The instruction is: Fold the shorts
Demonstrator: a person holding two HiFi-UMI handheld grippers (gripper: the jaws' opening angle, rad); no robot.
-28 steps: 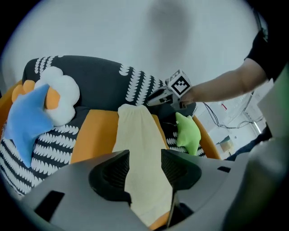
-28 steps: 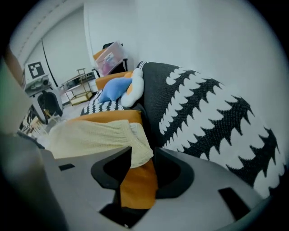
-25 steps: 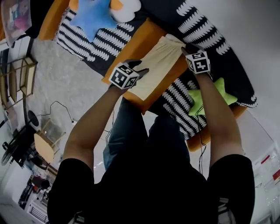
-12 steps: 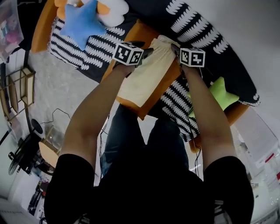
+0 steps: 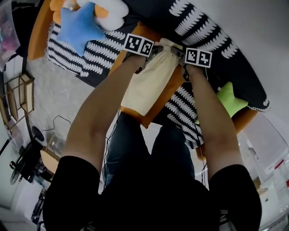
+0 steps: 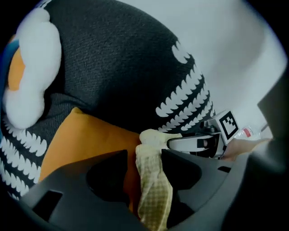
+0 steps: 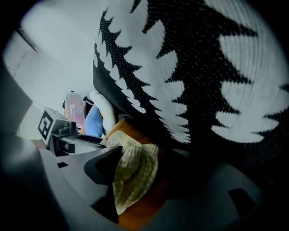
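Note:
Pale yellow checked shorts (image 5: 151, 83) lie lengthwise on an orange cushion (image 5: 175, 88) in front of the person's knees. Both grippers meet at the shorts' far end. My left gripper (image 5: 158, 48) is shut on a bunched fold of the shorts (image 6: 153, 189), which hangs pinched between its jaws (image 6: 149, 167). My right gripper (image 5: 179, 52) stands just right of it, and its jaws are opening. In the right gripper view the shorts' corner (image 7: 135, 173) rests against one jaw only, while the other stands well apart (image 7: 158, 180).
A blue star pillow (image 5: 79, 27) and a white pillow (image 5: 115, 9) lie at the far left. A green star pillow (image 5: 230, 101) sits at the right. A black-and-white patterned cover (image 5: 203, 27) rises behind the cushion. A wooden rack (image 5: 18, 85) stands on the floor at the left.
My left gripper has moved from the shorts' left edge up to their far end, close to the right gripper. The right gripper has shifted a little inward. The shorts' far end now looks bunched.

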